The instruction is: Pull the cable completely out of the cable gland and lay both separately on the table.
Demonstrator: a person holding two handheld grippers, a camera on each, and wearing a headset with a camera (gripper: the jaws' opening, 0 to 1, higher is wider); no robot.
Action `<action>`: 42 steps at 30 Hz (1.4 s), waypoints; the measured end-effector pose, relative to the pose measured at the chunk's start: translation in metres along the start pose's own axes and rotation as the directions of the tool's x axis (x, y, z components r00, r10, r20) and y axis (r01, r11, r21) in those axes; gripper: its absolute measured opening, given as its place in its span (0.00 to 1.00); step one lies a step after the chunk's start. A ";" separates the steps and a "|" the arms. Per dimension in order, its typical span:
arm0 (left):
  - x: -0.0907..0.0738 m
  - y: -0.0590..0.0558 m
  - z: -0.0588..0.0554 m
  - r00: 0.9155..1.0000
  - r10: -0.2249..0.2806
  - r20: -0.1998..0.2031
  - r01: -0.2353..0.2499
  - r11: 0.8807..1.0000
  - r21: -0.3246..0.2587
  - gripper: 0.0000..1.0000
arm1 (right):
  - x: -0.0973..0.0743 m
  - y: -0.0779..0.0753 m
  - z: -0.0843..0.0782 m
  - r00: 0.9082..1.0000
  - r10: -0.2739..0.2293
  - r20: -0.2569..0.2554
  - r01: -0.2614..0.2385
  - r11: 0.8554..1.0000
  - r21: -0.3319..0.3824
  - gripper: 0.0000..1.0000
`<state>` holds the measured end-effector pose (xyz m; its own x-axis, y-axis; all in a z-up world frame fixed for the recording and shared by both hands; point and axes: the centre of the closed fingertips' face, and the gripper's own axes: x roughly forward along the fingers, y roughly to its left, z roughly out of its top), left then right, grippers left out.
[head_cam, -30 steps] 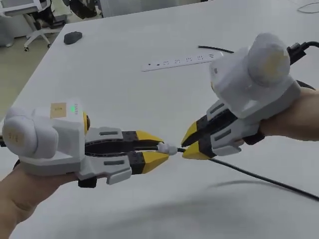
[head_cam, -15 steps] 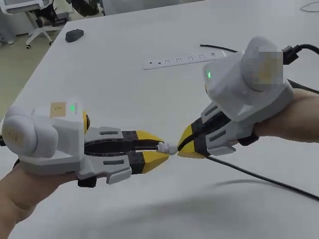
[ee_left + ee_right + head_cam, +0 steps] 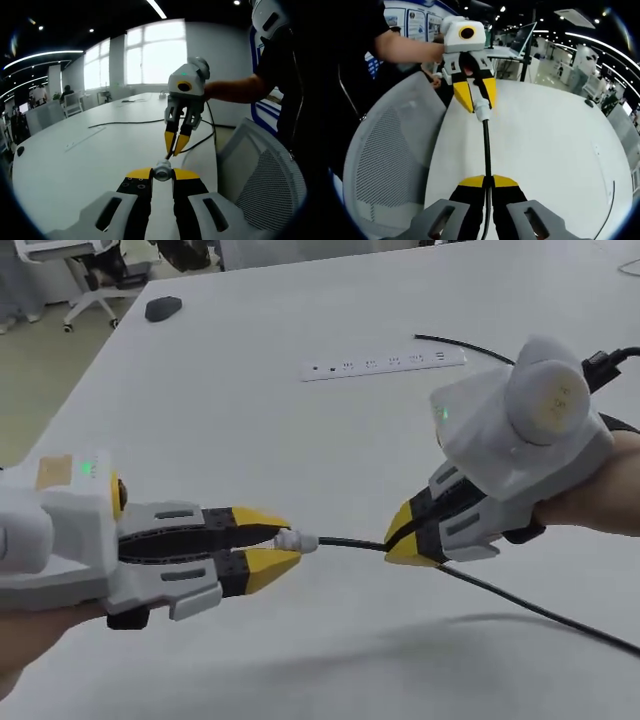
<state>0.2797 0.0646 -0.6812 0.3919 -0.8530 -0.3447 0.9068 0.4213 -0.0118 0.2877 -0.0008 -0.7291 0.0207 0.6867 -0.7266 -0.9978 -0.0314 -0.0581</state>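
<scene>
A small white cable gland [image 3: 299,540] hangs above the table, pinched between the yellow tips of my left gripper [image 3: 284,542], which is shut on it. A thin black cable [image 3: 350,542] comes out of the gland and runs right into my right gripper [image 3: 391,545], shut on the cable a short way off. Behind that gripper the cable trails down to the table at the lower right. In the left gripper view the gland [image 3: 162,171] sits between my tips with the right gripper [image 3: 175,149] beyond. In the right gripper view the cable [image 3: 486,145] leads up to the gland [image 3: 482,109].
A white power strip [image 3: 385,364] lies across the far middle of the white table [image 3: 250,430], with another black cable [image 3: 460,344] by it. A dark mouse [image 3: 163,308] rests at the far left. Office chairs stand past that edge. A grey mesh chair [image 3: 265,180] is beside the person.
The two grippers have drawn apart: the left one with the gland moved left, and a bare stretch of black cable now shows between the gland and the right gripper.
</scene>
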 end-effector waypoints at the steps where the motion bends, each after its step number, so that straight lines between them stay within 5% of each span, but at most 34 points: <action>1: -0.004 0.001 -0.002 1.000 0.009 0.001 -0.009 1.000 -0.003 0.15 | 0.001 0.000 0.000 1.000 0.001 -0.001 -0.001 1.000 -0.003 0.00; 8: -0.038 0.006 -0.021 0.996 0.090 0.010 -0.089 0.995 -0.050 0.15 | 0.012 -0.004 0.006 1.000 -0.004 -0.015 0.005 1.000 0.007 0.00; 11: -0.055 0.008 -0.026 0.991 0.128 0.039 -0.125 0.989 -0.084 0.15 | 0.020 -0.005 0.022 0.999 -0.015 0.035 0.013 0.999 0.031 0.00; 19: -0.086 0.012 -0.047 0.980 0.197 0.027 -0.193 0.975 -0.110 0.15 | 0.050 0.000 0.053 0.999 0.023 0.045 -0.024 1.000 0.009 0.00; 23: -0.105 0.014 -0.060 0.969 0.246 0.040 -0.239 0.963 -0.123 0.15 | 0.067 0.001 0.073 0.997 0.028 0.071 -0.028 1.000 0.005 0.00; 30: -0.134 0.016 -0.093 0.936 0.349 0.039 -0.335 0.921 -0.199 0.15 | 0.106 -0.002 0.103 0.994 -0.003 0.110 0.001 1.000 0.018 0.00; 37: -0.154 0.019 -0.121 0.903 0.429 0.031 -0.411 0.881 -0.234 0.15 | 0.139 -0.009 0.144 0.975 -0.037 0.220 0.012 0.994 0.111 0.00; 42: -0.157 0.022 -0.134 0.890 0.453 0.043 -0.428 0.866 -0.260 0.15 | 0.169 -0.010 0.153 0.976 -0.074 0.203 0.056 0.994 0.096 0.00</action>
<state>0.2176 0.2493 -0.7526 0.7666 -0.5818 -0.2716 0.5769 0.8099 -0.1064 0.2918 0.2268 -0.7460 0.0814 0.8203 -0.5661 -0.9965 0.0764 -0.0327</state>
